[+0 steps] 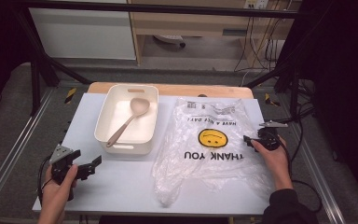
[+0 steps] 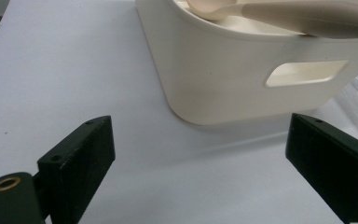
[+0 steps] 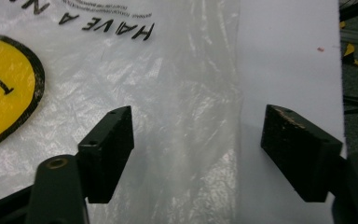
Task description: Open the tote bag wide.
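Note:
A clear plastic bag (image 1: 209,144) printed with a yellow smiley face and "THANK YOU" lies flat on the white tabletop (image 1: 121,186). My right gripper (image 1: 248,139) sits low at the bag's right edge. In the right gripper view its jaws (image 3: 198,123) stand open with the bag (image 3: 121,70) edge between them, the pads not pressing on it. A cream bin (image 1: 103,122) to the bag's left holds a beige ladle (image 1: 131,114). My left gripper (image 1: 87,161) rests open near the front left, facing the bin (image 2: 223,70) and ladle (image 2: 284,14), with nothing between its fingers (image 2: 200,133).
Black frame bars (image 1: 42,65) and metal rails (image 1: 9,154) border the table. Cables (image 1: 303,130) trail off the right side. A wooden board edge (image 1: 177,88) shows behind the bin. Bare tabletop lies in front of the bin and bag.

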Motion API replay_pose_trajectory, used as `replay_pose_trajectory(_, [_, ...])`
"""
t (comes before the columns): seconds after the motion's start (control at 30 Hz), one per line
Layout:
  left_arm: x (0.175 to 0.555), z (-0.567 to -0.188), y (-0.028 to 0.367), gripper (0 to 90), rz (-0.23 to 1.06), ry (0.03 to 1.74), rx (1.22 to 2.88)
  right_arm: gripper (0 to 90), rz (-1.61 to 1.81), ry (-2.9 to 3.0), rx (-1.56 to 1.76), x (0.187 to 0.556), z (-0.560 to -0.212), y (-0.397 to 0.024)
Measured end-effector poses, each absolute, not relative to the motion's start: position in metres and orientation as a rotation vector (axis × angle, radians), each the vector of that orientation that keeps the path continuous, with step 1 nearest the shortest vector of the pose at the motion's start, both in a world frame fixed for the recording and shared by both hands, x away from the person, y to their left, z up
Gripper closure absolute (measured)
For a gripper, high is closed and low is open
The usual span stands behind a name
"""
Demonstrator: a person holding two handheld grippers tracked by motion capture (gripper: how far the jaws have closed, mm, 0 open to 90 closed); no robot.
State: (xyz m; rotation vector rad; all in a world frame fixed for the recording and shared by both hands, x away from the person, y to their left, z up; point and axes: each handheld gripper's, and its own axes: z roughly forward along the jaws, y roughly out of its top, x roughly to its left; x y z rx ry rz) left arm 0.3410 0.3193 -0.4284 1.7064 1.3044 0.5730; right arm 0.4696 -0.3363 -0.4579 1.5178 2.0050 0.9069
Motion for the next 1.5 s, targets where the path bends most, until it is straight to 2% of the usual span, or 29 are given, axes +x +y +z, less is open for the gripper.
replay_pose_trajectory(0.03, [0.341,-0.429,0.319,7.6,0.572,1.305,1.705,30.8,0.907,2.005,1.518,0.470,-0.458,-0.336])
replay_pose_trajectory(0.07, [0.341,-0.428,0.319,7.8,0.572,1.306,1.706,40.4,0.923,2.008,1.498,0.469,-0.458,-0.335])
replay_pose_trajectory(0.13, [0.341,-0.428,0.318,7.8,0.570,1.305,1.705,49.2,0.932,2.024,1.477,0.467,-0.458,-0.334])
replay_pose_trajectory(0.2, [0.341,-0.428,0.319,7.9,0.571,1.306,1.707,62.6,0.931,2.024,1.465,0.465,-0.457,-0.334])
replay_pose_trajectory(0.27, [0.341,-0.428,0.319,8.0,0.572,1.304,1.708,70.1,0.932,2.017,1.460,0.464,-0.458,-0.335])
replay_pose_trajectory(0.3, [0.341,-0.428,0.320,8.0,0.571,1.306,1.708,70.1,0.932,2.017,1.460,0.464,-0.458,-0.335])
replay_pose_trajectory(0.33, [0.341,-0.428,0.321,8.0,0.573,1.310,1.700,80.0,0.935,2.003,1.470,0.465,-0.458,-0.334])
replay_pose_trajectory(0.4, [0.341,-0.428,0.323,8.1,0.575,1.321,1.693,89.1,0.949,1.998,1.469,0.466,-0.459,-0.334])
replay_pose_trajectory(0.97, [0.340,-0.428,0.322,8.6,0.577,1.315,1.696,90.0,0.949,1.695,1.738,0.488,-0.460,-0.352])
replay_pose_trajectory(1.0, [0.341,-0.428,0.322,8.6,0.577,1.314,1.698,87.7,0.956,1.699,1.736,0.487,-0.459,-0.351])
replay_pose_trajectory(1.07, [0.341,-0.427,0.321,8.5,0.576,1.310,1.697,69.9,0.985,1.724,1.716,0.483,-0.457,-0.347])
replay_pose_trajectory(1.1, [0.341,-0.427,0.321,8.5,0.576,1.310,1.697,69.9,0.985,1.724,1.716,0.483,-0.457,-0.347])
replay_pose_trajectory(1.13, [0.341,-0.427,0.321,8.5,0.584,1.309,1.696,54.1,0.993,1.767,1.664,0.475,-0.452,-0.341])
replay_pose_trajectory(1.23, [0.340,-0.426,0.322,8.4,0.588,1.312,1.690,36.8,0.964,1.790,1.586,0.464,-0.439,-0.331])
replay_pose_trajectory(1.37, [0.339,-0.426,0.323,8.3,0.592,1.315,1.682,22.6,0.998,1.762,1.514,0.446,-0.420,-0.320])
replay_pose_trajectory(1.5, [0.340,-0.425,0.323,8.3,0.590,1.310,1.686,16.4,1.013,1.792,1.452,0.427,-0.409,-0.306])
